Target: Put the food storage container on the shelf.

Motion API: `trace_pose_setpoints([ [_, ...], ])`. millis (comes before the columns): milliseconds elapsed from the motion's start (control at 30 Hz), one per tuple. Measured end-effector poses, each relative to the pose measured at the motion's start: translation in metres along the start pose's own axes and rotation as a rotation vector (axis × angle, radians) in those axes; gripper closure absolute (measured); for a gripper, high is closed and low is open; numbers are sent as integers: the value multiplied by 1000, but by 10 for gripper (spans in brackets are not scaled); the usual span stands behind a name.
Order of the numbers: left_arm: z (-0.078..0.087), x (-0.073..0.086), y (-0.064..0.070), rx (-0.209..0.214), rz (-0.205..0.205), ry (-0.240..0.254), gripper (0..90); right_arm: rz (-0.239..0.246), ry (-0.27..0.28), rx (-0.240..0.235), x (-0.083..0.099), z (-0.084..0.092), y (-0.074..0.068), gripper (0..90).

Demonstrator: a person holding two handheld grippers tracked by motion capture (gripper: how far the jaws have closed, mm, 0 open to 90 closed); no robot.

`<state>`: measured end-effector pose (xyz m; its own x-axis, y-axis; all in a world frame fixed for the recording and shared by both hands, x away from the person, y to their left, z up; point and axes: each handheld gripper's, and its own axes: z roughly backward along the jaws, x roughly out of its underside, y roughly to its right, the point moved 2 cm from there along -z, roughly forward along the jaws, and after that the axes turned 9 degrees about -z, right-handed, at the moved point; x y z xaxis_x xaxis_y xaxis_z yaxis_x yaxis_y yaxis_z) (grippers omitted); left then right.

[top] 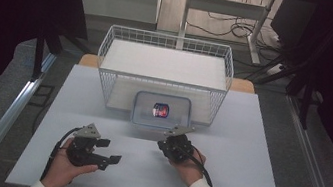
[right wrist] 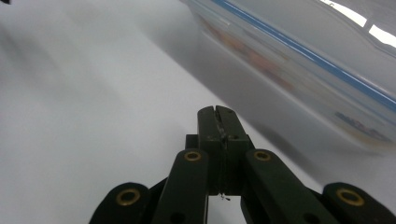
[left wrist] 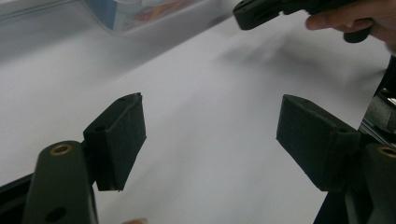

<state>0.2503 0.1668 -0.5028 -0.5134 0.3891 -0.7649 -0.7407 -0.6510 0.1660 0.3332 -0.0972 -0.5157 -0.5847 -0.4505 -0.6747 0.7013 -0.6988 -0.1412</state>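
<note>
A: Item count, table [top: 103, 98] first?

B: One white table. On it, one wire basket [top: 169, 43] at the far side, white mesh, standing upright.

A: Containers?

B: One clear plastic container [top: 161, 111] with a blue rim, sitting on the table just in front of the basket's near wall. In the right gripper view the same container [right wrist: 299, 60] runs across the upper right, blurred.

A: Contents?

B: One small can [top: 161, 110], dark with a red and white label, inside the container near its middle. Too small to read the label.

A: Grippers?

B: Two. The left gripper [top: 107, 151] lies low over the near left part of the table, held in one hand [top: 67, 166]. Its two jaws stand wide apart with nothing between them; in its own view the left gripper [left wrist: 210, 140] shows only bare table between the pads.

A: And the other?

B: The right gripper [top: 173, 136] is just short of the container's near wall, held in the other hand [top: 189, 164], white sleeve behind it. Its jaws are pressed together, pad against pad, nothing in them; seen along its own jaws, the right gripper [right wrist: 217, 114] has the container near but apart.

A: Does either gripper touch the container?

B: No contact visible.
</note>
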Motion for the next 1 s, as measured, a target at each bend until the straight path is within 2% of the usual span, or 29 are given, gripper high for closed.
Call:
trace_pose_setpoints([
  [33,1,0,0,1,0,11,236,0,4,0,-1,-2,0,886],
  [533,3,0,-2,0,-1,8,236,-20,23,39,-16,-21,7,887],
  [633,3,0,-2,-1,1,8,236,-18,23,64,-19,-29,10,887],
  [767,2,0,-2,-1,-2,4,237,-24,24,73,-21,-33,12,887],
  [1000,3,0,-2,-1,-1,6,237,-6,33,83,-23,-34,9,887],
])
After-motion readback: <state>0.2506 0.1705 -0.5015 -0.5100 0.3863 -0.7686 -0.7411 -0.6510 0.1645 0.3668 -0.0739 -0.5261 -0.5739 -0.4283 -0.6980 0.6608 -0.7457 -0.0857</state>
